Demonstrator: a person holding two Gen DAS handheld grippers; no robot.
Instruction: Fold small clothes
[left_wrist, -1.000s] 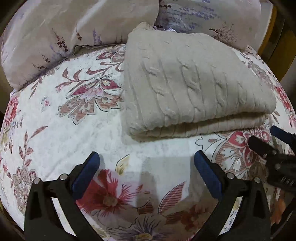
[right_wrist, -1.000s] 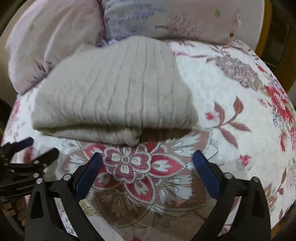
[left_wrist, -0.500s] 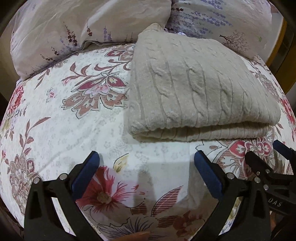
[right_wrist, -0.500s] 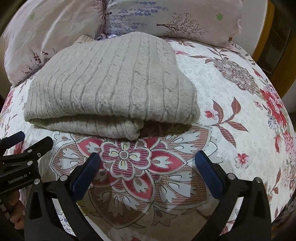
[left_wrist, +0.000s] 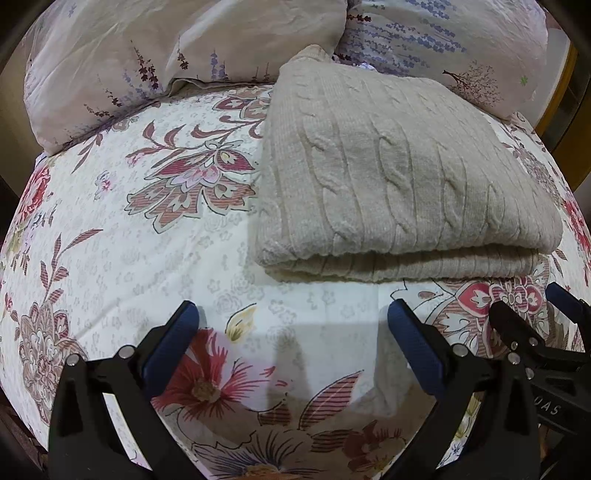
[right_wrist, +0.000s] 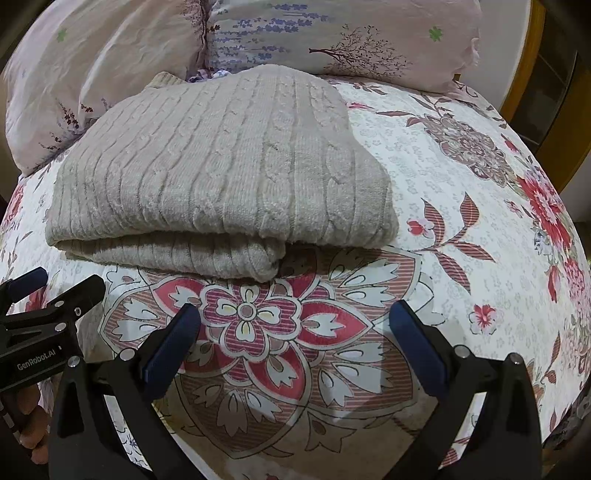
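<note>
Floral bedding covers the whole surface: a white bedsheet (left_wrist: 110, 258) printed with red and pink flowers and striped leaves, smooth and flat. On it lies a beige sweater (left_wrist: 399, 192), folded into a thick rectangular bundle. It is a soft cable-knit, with raised twisted ribs that run from its near folded edge back toward the pillows (left_wrist: 147, 55). The bundle's long axis lies crosswise, parallel to the row of pillows, and its far corner touches them. Its near edge shows two stacked layers, the upper one rounded over the lower; in the right wrist view the lower layer ends partway along, so the top layer (right_wrist: 229, 162) overhangs it on the side away from the left tongs. Behind it, the pillows are pale pink, slightly crinkled cloth with lavender sprigs and a small tree print.

Near the sweater's folded edge, both tongs are held above the sheet, apart from the knit. Left gripper (left_wrist: 291, 328): blue-padded jaws spread wide, nothing between them. Right gripper (right_wrist: 295, 326): likewise wide apart and empty, hovering over a big red flower medallion.
</note>
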